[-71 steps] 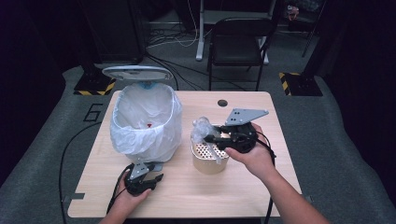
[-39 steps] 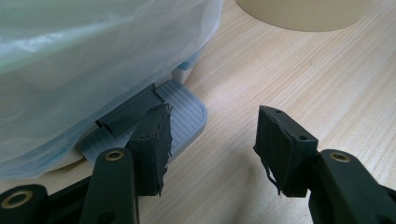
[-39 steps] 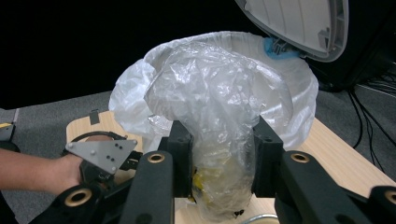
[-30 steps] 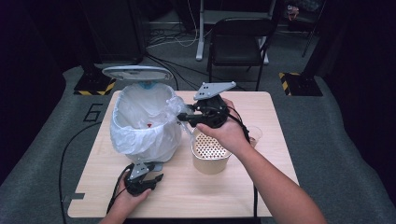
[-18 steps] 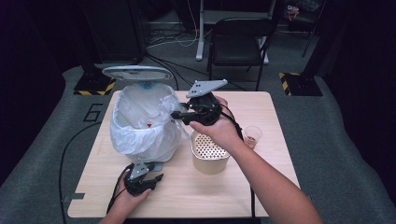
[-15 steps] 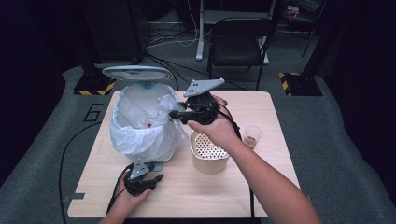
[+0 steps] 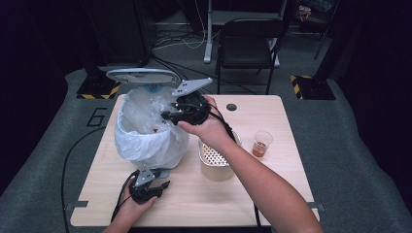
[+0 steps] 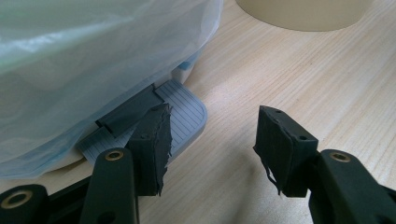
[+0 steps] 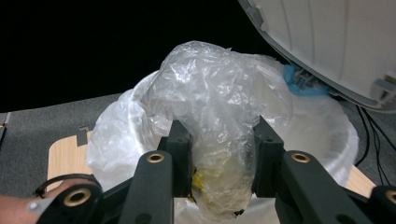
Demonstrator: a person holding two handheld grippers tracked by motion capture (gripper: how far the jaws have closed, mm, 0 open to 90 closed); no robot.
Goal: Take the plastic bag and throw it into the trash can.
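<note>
A white pedal bin (image 7: 145, 141) lined with clear plastic stands at the table's left, its lid (image 7: 143, 76) raised. My right gripper (image 7: 165, 115) hovers over the bin's open mouth, shut on a crumpled clear plastic bag (image 9: 219, 116) with something yellow inside. In the right gripper view the bag bulges up between the two jaws of this gripper (image 9: 219, 135), with the bin's liner (image 9: 322, 130) behind. My left gripper (image 7: 163, 184) lies low at the bin's foot. Its jaws (image 8: 212, 135) stand apart with nothing between them, and one rests on the grey pedal (image 8: 184, 116).
A beige pot (image 7: 216, 162) with a perforated insert stands right of the bin, under my right forearm. A small clear cup (image 7: 262, 143) of amber liquid sits farther right. A black chair (image 7: 248, 43) stands beyond the table's far edge.
My right gripper has carried the plastic bag leftward from above the beige pot to over the bin's mouth. The left gripper has stayed on the pedal, and the lid is still up.
</note>
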